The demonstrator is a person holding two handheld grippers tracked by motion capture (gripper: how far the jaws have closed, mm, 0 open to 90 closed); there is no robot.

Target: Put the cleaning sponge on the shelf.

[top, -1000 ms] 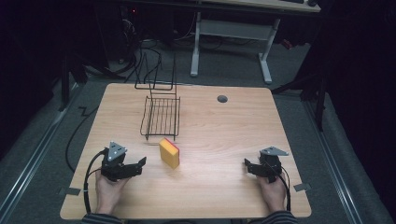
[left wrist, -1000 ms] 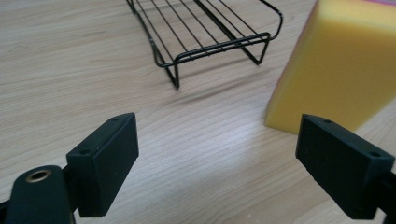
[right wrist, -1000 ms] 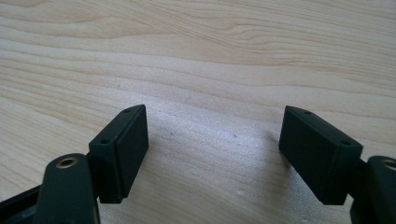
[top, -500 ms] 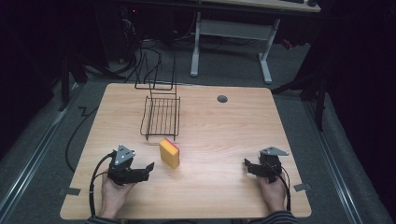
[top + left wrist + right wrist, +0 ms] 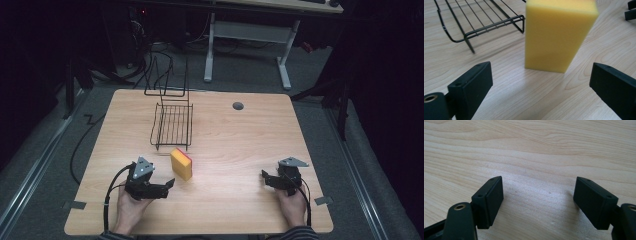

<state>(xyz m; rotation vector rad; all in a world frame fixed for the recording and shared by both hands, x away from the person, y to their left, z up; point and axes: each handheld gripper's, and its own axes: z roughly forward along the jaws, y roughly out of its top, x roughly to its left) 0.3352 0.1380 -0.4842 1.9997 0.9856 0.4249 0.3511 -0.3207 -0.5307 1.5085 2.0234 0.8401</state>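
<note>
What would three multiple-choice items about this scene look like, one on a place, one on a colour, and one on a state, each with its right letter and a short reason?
1. Where does the sponge stand?
A. inside the wire rack
B. on the table, just in front of the wire rack
C. at the far right corner of the table

2. What colour is the broad face of the sponge?
A. yellow
B. blue
C. white

3. How is the left gripper at this moment?
A. shut on the sponge
B. shut on the rack
C. open, its fingers apart and short of the sponge

Answers:
1. B: the high view shows it on the table at the rack's near edge.
2. A: the left gripper view shows a plain yellow face.
3. C: the left gripper view shows bare wood between the fingers and the sponge; the jaws have just been opening, with nothing between them.
</note>
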